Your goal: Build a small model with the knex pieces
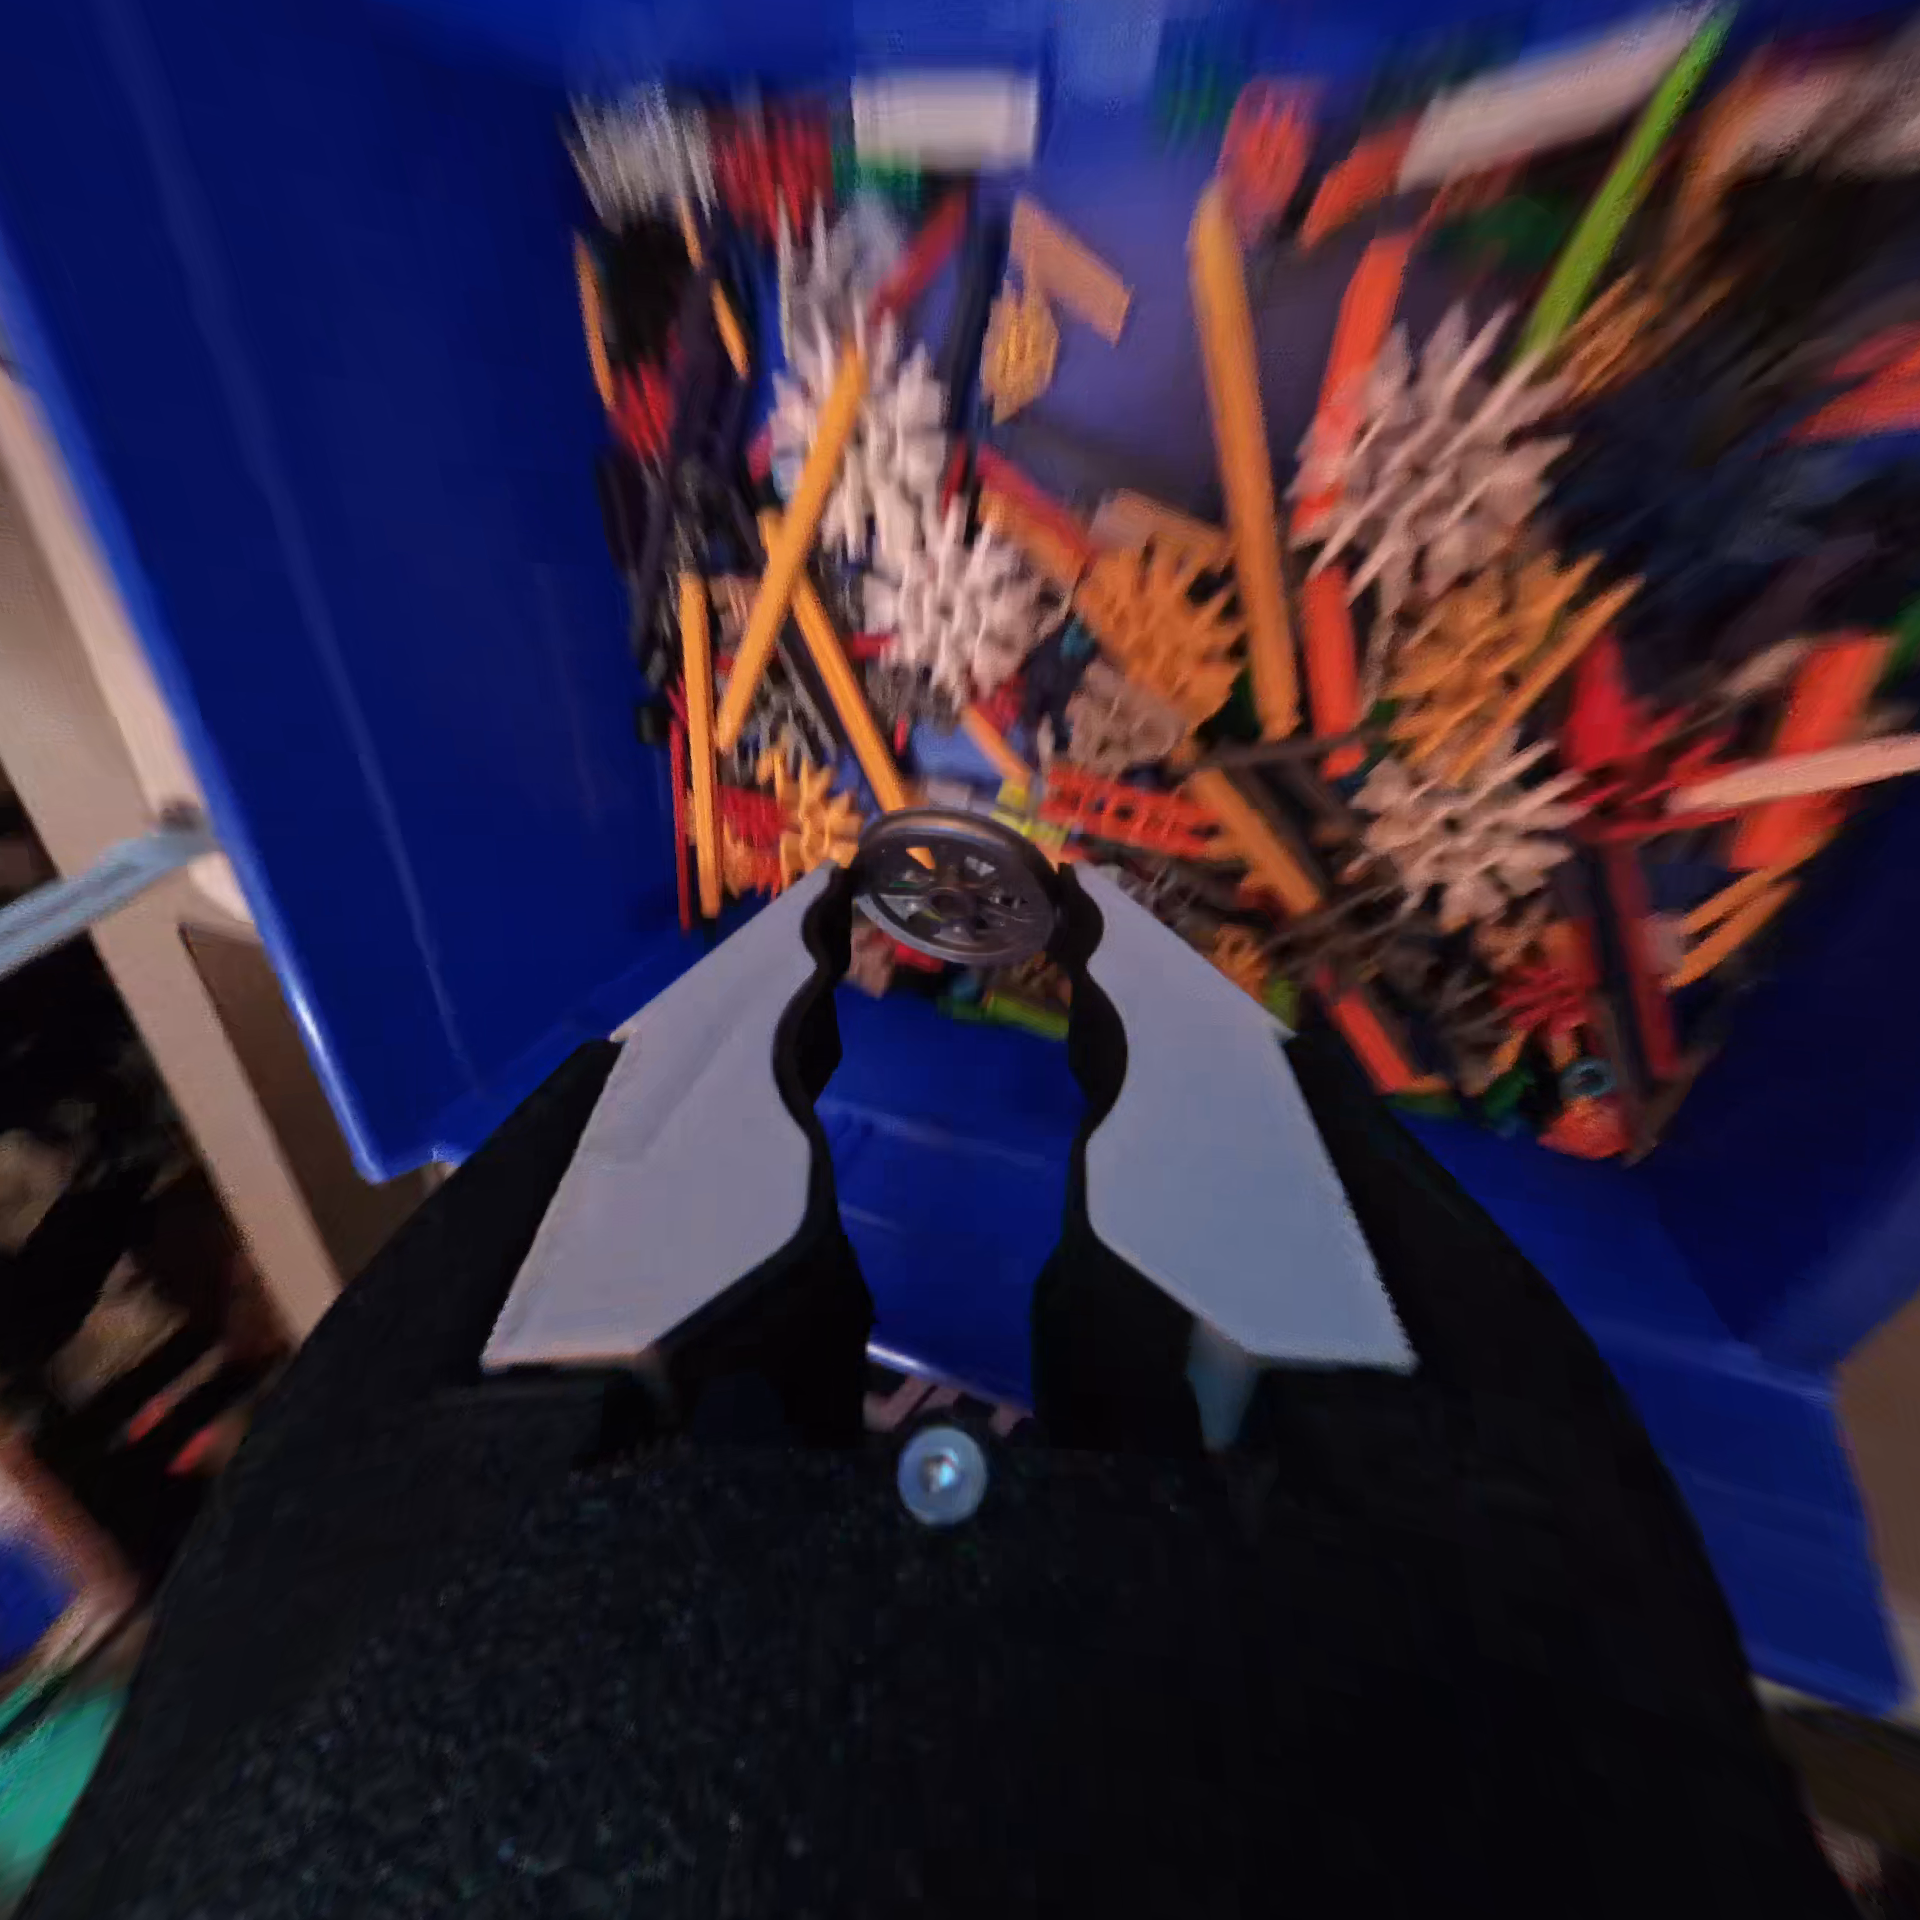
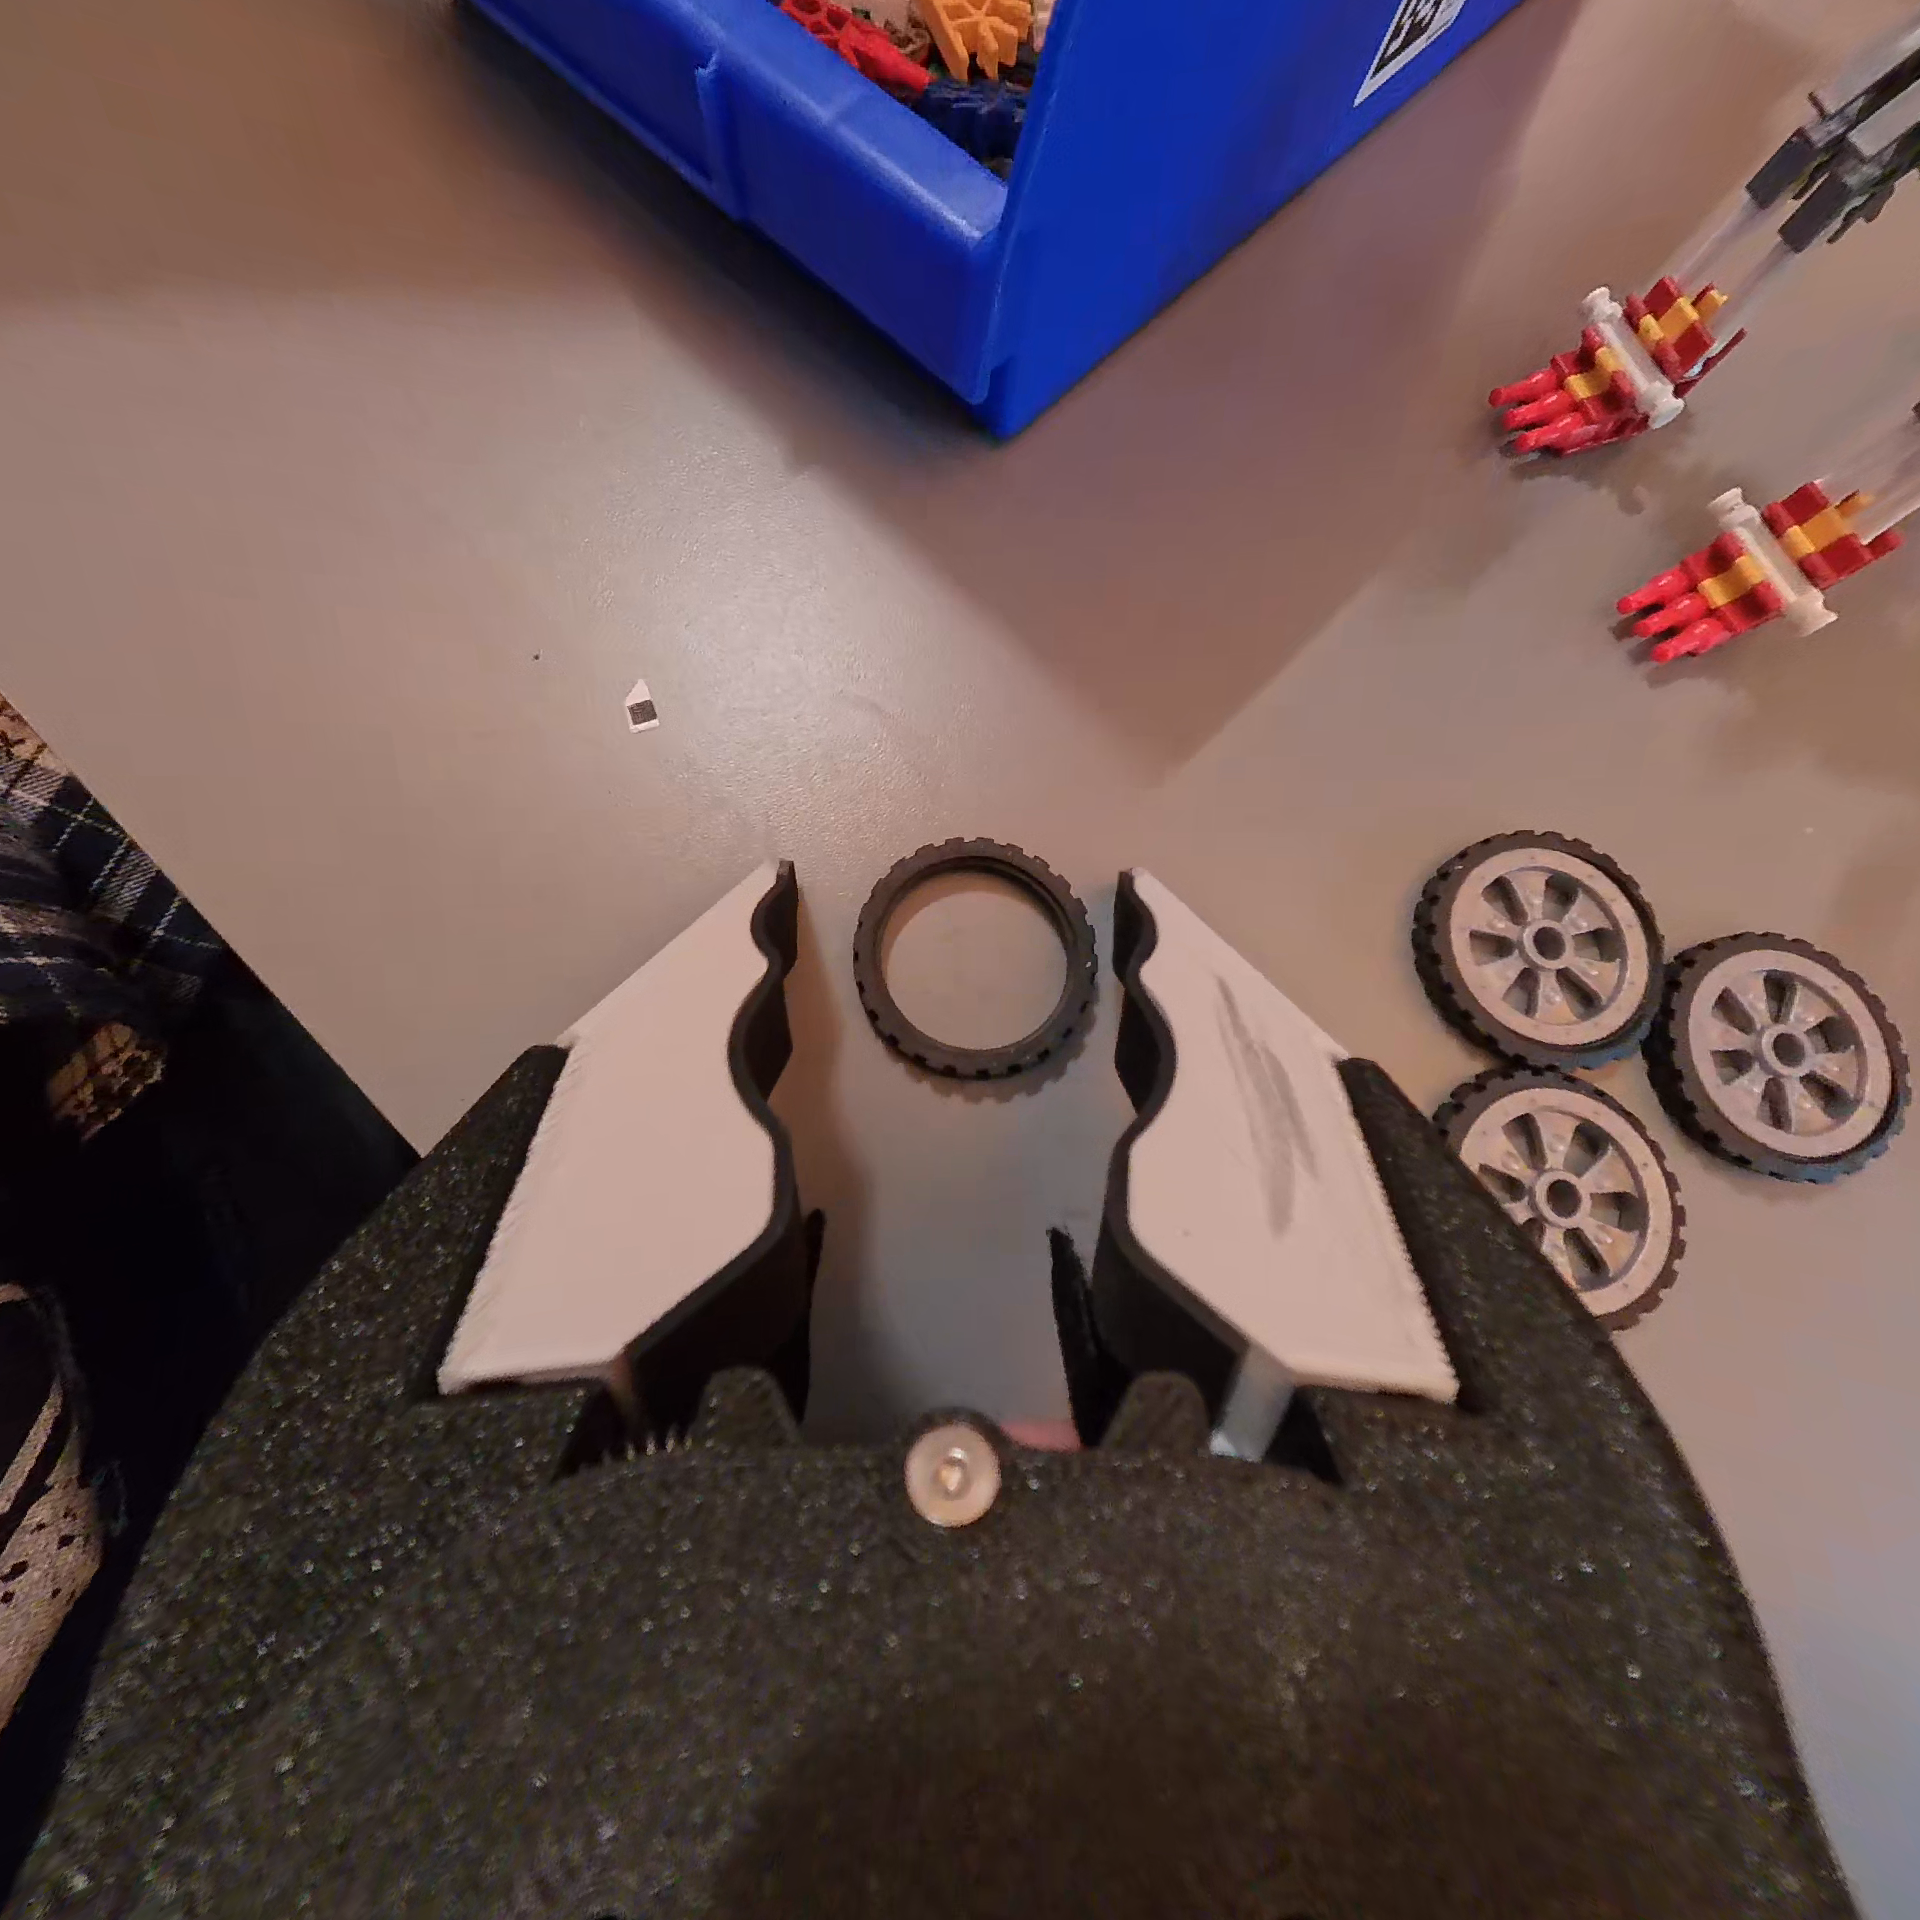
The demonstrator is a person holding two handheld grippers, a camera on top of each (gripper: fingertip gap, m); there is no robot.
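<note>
Left tool was clamped on a small grey spoked wheel hub, pinched at the rim edges by both tips, disc face tilted toward the camera. It was held above the open blue bin. Ahead of the tips lay a blurred heap of rods and connectors, orange, yellow, white and red; individual pieces were too smeared to sort. The hub looked like hard, light, stiff plastic, with a thin and probably slick rim. Judged hold: across the diameter on the rim, as here; it could twist out if squeezed off-centre.

Right tool was spread apart and held nothing. A black rubber tyre ring lay flat on the grey bench between its tips, touching neither finger. The ring looked soft, light and treaded, so grippy; it would likely squash oval under a hard pinch, so outer-tread contact across the ring seemed best.

Right of that tool sat three finished wheels, grey hubs in black tyres, flat and clustered, edges touching or nearly so. Farther ahead and right were two red-and-yellow connector assemblies on clear rods. The blue bin's corner stood ahead, well apart from the ring. A tiny white marker scrap lay ahead-left.
</note>
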